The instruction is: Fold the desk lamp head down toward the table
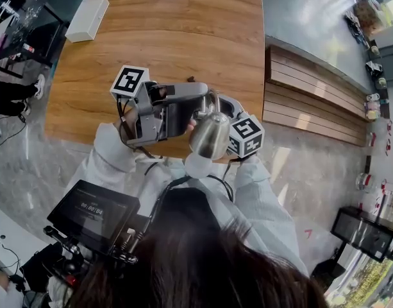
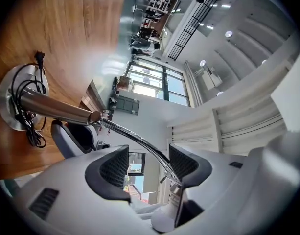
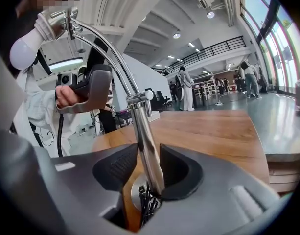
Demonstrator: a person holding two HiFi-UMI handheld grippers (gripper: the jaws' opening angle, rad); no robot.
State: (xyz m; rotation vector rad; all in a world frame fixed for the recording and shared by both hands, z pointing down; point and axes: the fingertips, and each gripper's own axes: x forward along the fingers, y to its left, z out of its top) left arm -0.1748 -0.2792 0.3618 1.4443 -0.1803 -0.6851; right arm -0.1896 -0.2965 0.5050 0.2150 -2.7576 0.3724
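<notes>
Open left tongs (image 2: 149, 150) straddle the lamp neck (image 2: 139, 138).

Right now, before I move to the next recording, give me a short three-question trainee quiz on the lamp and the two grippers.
1. True or false: the right gripper's jaws stand on either side of the lamp's thick post.
2. What passes between the left gripper's open jaws? A) the thin curved lamp arm B) a power cord C) a white box
3. Fill in: the lamp's round base rests on the wooden ____.

Key: 1 true; 2 A; 3 table.
</notes>
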